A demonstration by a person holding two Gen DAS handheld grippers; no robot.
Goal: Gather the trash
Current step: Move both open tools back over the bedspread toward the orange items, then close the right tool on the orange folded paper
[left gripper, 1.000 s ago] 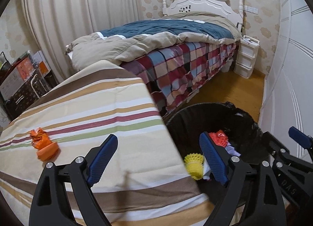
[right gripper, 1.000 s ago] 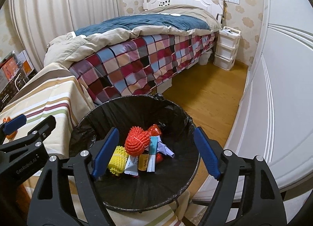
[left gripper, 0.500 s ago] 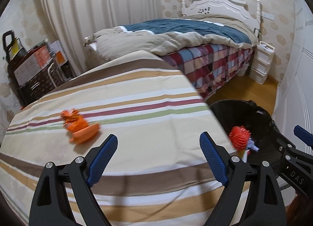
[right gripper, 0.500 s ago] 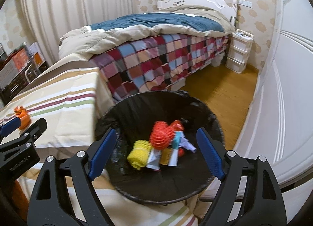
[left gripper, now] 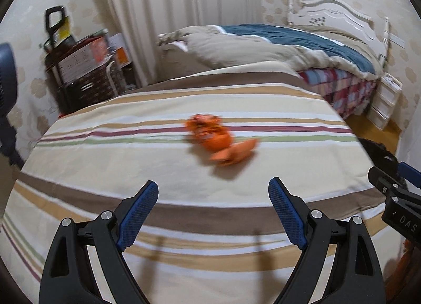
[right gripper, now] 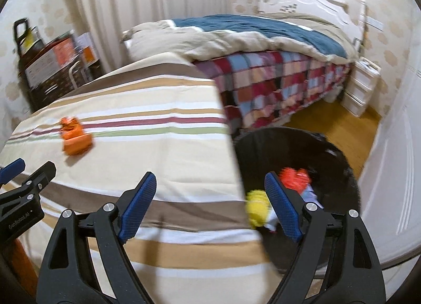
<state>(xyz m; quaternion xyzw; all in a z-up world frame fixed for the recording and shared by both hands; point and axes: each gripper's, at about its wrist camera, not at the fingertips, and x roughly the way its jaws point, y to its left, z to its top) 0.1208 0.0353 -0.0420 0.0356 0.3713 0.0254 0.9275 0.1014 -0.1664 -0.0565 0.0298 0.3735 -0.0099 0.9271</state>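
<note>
A: The left gripper's fingers (left gripper: pixel 139 214) are spread wide with nothing between them, and the orange trash (left gripper: pixel 218 140) lies ahead of them on the striped counter (left gripper: pixel 105 156), apart from both tips.

B: The right gripper's fingers (right gripper: pixel 138 206) are released too, over the counter's edge. Past the right-hand tip sits the black bin (right gripper: pixel 339 169), with yellow (right gripper: pixel 256 208) and red trash (right gripper: pixel 294 177) inside.
</note>
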